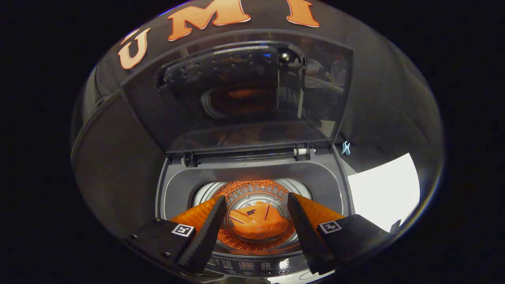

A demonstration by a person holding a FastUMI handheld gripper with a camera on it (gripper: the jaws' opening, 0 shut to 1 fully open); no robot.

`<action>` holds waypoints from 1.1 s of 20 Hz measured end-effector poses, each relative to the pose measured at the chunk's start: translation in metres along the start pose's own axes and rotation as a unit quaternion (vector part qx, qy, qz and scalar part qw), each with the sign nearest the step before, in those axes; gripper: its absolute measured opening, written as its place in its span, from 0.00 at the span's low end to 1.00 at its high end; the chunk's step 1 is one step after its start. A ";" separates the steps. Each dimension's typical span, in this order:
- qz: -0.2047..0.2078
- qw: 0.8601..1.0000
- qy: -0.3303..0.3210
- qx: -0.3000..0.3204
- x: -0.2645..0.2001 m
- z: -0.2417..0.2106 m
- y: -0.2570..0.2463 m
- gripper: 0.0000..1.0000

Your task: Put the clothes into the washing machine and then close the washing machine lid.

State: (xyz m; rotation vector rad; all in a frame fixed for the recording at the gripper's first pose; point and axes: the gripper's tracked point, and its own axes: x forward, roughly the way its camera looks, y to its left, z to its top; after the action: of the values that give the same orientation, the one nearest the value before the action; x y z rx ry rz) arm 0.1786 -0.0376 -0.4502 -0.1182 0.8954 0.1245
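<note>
Tool (256, 205) open, garment (258, 224) in drum, folds unclear

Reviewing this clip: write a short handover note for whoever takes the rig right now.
Gripper: open, holding nothing, above the washing machine opening.
Clothes: the orange garment lies at the bottom of the drum, seen between the fingers.
Lid: raised upright behind the opening.
Done: garment is in.
Left: bring the lid down shut.
</note>
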 end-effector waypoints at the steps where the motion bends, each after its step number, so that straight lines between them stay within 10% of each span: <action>1: -0.002 1.000 -0.007 -0.005 -0.008 0.006 -0.001 0.99; 22: 0.011 0.983 -0.178 -0.038 -0.156 0.184 0.021 0.99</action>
State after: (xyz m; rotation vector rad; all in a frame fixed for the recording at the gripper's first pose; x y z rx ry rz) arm 0.2203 0.0022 -0.2153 -0.1513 0.5354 0.1928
